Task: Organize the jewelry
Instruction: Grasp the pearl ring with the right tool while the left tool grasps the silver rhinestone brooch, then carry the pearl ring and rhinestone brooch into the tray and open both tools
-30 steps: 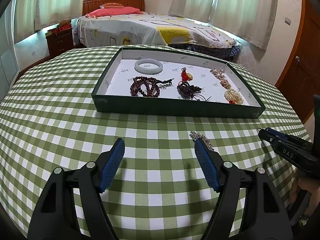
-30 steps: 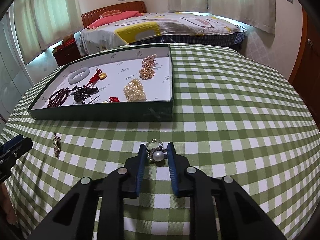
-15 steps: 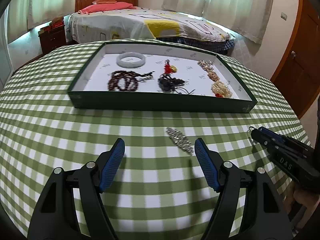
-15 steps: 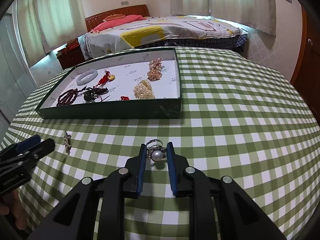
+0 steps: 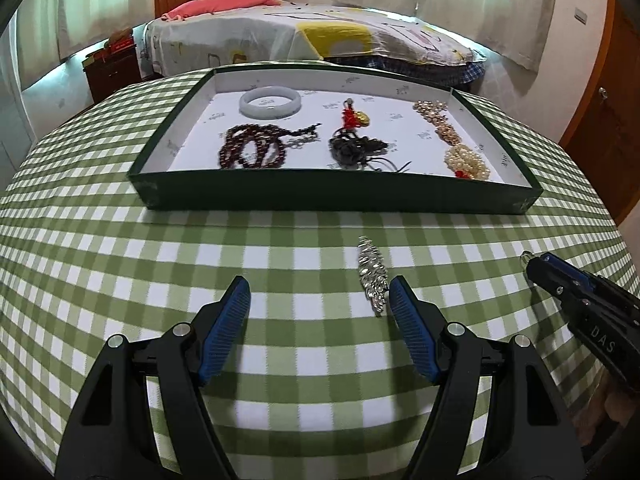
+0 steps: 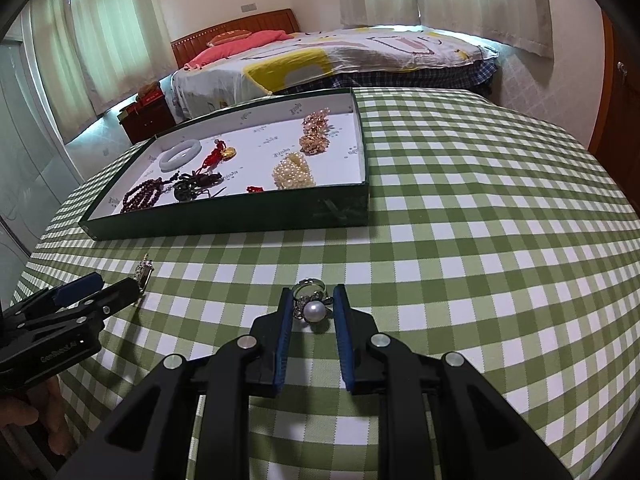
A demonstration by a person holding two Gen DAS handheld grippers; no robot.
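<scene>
Since a second ago the left gripper (image 5: 318,296) has slid across the checked tablecloth (image 5: 120,264) toward the silver brooch (image 5: 372,274), which then lay beyond its right finger and now lies just inside that finger's blue pad, near its tip. Its jaws stand wide, with nothing pressed between them; whether the pad touches the brooch cannot be told. Over on the right, the right gripper (image 6: 312,308) has kept its place, its jaws drawn narrow around a pearl ring (image 6: 311,307), the pearl facing the camera and the silver band rising past the fingertips. Both pads sit close against the ring's setting and seem to grip it, low over the cloth. Beyond both tools sits the dark green tray (image 5: 340,196) with its white lining. Inside it lie a pale jade bangle (image 5: 270,101) at the back left, dark red prayer beads (image 5: 252,150) in front of it, a red knot charm (image 5: 352,116), a black corded piece (image 5: 356,152), gold ornaments (image 5: 436,118) and a pearl bracelet (image 5: 466,160) toward the right.
</scene>
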